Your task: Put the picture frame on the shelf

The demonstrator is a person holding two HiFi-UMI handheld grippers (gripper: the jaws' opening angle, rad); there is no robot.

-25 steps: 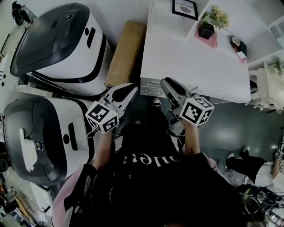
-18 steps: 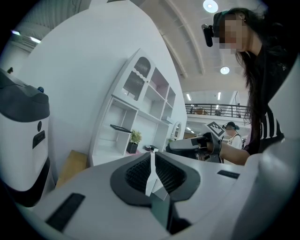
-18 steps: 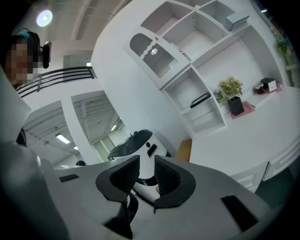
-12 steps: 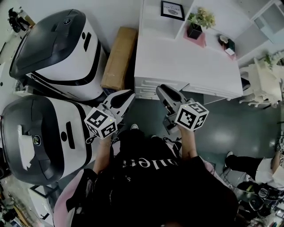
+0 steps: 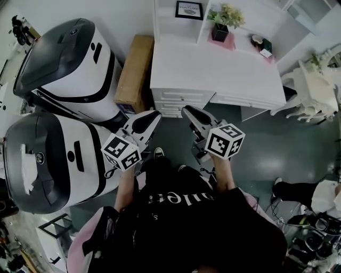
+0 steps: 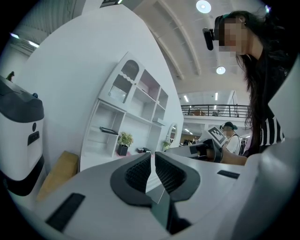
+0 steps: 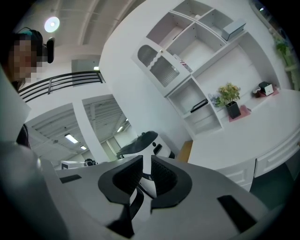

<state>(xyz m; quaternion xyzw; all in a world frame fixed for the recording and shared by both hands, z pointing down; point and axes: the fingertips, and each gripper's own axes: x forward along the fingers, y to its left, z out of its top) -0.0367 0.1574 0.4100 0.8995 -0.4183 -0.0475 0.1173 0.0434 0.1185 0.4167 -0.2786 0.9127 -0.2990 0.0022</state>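
Find the picture frame (image 5: 189, 9) in the left-hand low cubby of the shelf unit (image 5: 170, 29), seemingly propped upright, well apart from both claws. Close in over the desk (image 5: 213, 66) and spread the left gripper (image 5: 153, 113) and right gripper (image 5: 185, 111), both pressed together on nothing, before reaching. Mind the neighbouring cubby, holding a potted plant (image 5: 224, 21) on a pink mat (image 5: 221, 41).

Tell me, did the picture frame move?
No. The frame still sits in the shelf's left nook, just left of the plant, same as before; only the camera shifted.
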